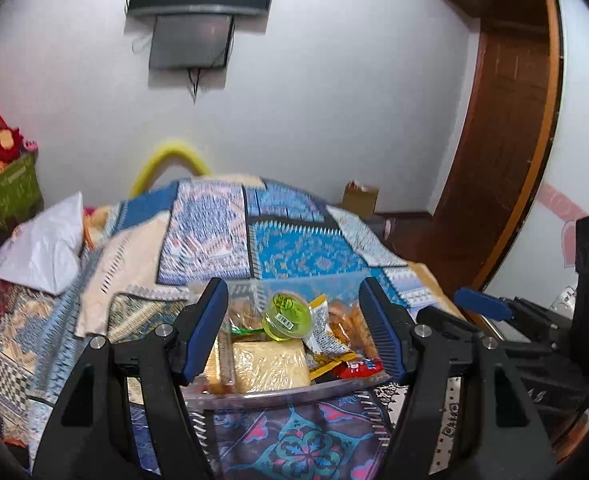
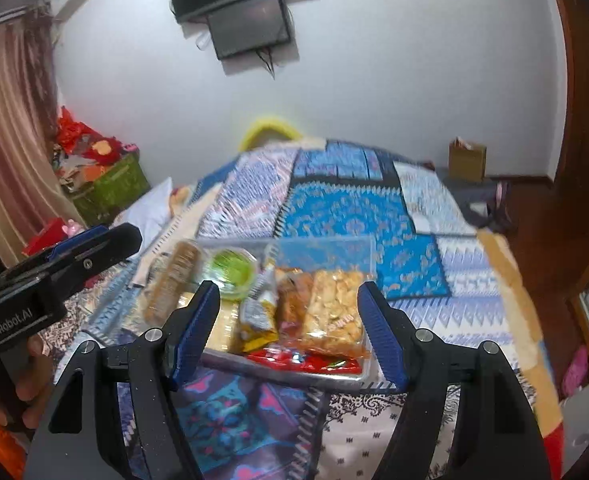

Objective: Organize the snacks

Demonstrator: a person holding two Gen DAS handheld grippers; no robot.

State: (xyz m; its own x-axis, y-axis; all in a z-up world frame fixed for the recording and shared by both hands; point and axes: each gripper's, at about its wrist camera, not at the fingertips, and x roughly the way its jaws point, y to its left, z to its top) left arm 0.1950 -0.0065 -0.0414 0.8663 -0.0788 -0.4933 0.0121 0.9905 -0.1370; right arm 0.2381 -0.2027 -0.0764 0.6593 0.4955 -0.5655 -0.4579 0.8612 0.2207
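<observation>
The clear tray (image 2: 230,359) of snacks sits on the patterned bedspread (image 2: 326,212), holding a green cup (image 2: 232,268), a cracker bag (image 2: 334,308), a yellow block (image 1: 270,364) and red wrappers (image 2: 306,362) (labels too blurred to read). The right gripper (image 2: 288,330) and the left gripper (image 1: 294,330) hover above it, jaws apart, gripping nothing. At 9 o'clock a hand (image 2: 26,392) is partly cut off.

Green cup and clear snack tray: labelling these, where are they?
green cup (image 1: 285,317), left wrist view, on its lid.
clear snack tray (image 2: 294,372), right wrist view, on its near rim.
</observation>
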